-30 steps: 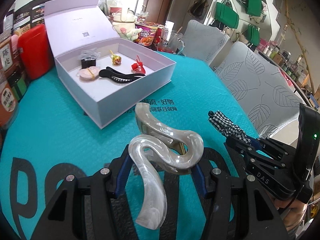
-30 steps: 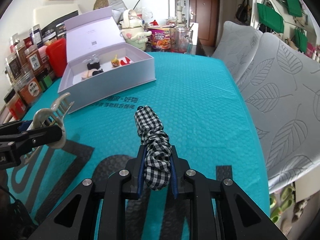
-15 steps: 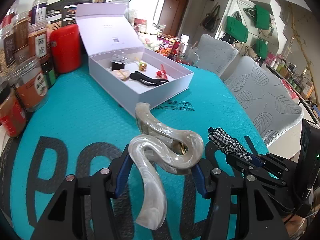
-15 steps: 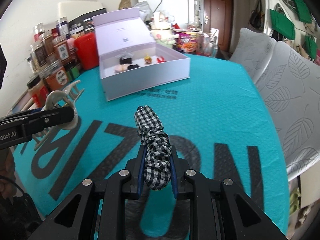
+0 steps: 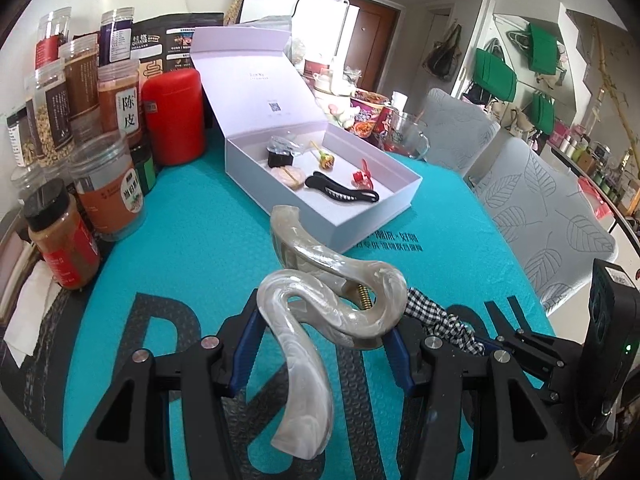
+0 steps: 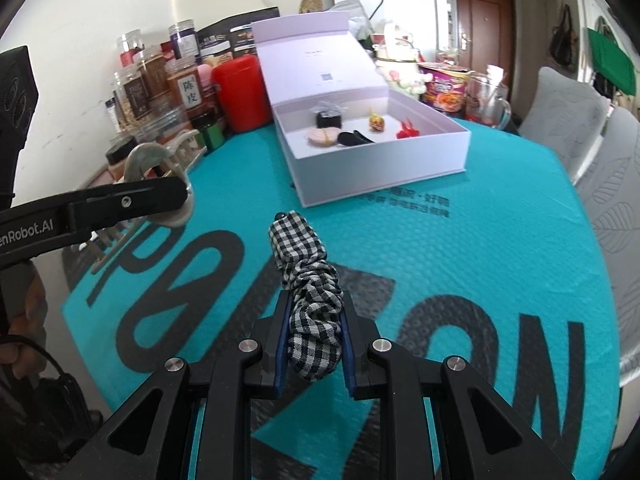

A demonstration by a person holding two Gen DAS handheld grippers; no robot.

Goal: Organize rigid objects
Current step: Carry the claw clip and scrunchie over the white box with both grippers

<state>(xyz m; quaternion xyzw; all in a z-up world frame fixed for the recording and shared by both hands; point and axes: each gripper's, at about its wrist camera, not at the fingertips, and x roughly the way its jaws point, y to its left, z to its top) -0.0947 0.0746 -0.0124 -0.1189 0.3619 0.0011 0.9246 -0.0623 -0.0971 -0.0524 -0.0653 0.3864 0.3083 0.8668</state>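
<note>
- Two tools loaded: left tool (image 5: 324, 344) is clamping the pearl claw clip (image 5: 320, 312), right tool (image 6: 314, 340) is squeezing the checked scrunchie (image 6: 310, 292).
- Both are hovering lower frame, above the teal desk (image 6: 500, 264).
- Likely heading for the open lilac box (image 5: 360, 216), upper centre.

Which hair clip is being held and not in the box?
The pearly beige hair claw, pinched in the left gripper above the teal mat. The other one, the black hair clip, lies inside the open white box.
</note>
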